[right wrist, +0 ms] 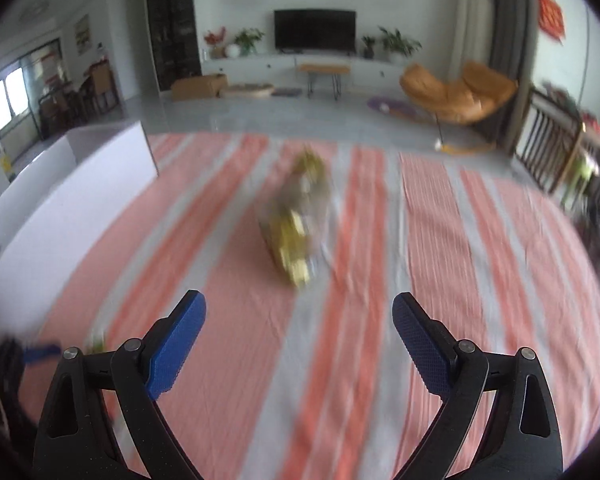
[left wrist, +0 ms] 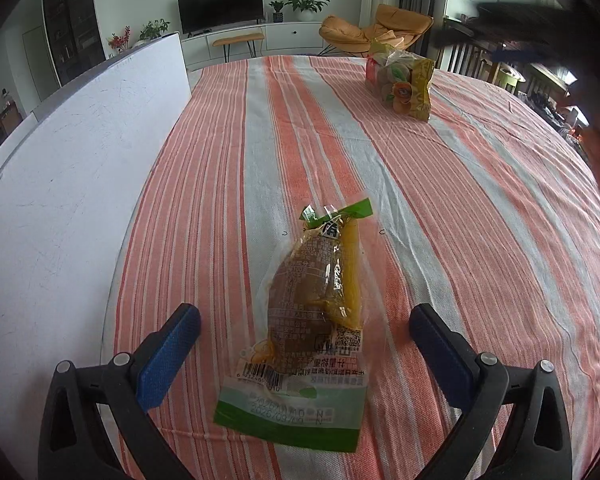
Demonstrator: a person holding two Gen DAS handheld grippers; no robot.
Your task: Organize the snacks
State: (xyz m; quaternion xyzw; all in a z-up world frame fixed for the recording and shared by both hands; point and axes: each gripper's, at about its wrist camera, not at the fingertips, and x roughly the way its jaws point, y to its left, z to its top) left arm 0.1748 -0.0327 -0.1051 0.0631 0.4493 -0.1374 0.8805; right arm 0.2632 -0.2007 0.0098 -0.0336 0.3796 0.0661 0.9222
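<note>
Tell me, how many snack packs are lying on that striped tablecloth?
2. A vacuum-sealed pack lies between the left gripper fingers. A clear bag of small snacks lies farther back toward the right. The white box may hide others.

The right wrist view is motion-blurred: the far bag (right wrist: 298,222) smears into yellow-grey. The white box (left wrist: 60,184) runs off the left edge. A dark blur (left wrist: 540,12) covers the left wrist view's upper right.
</note>
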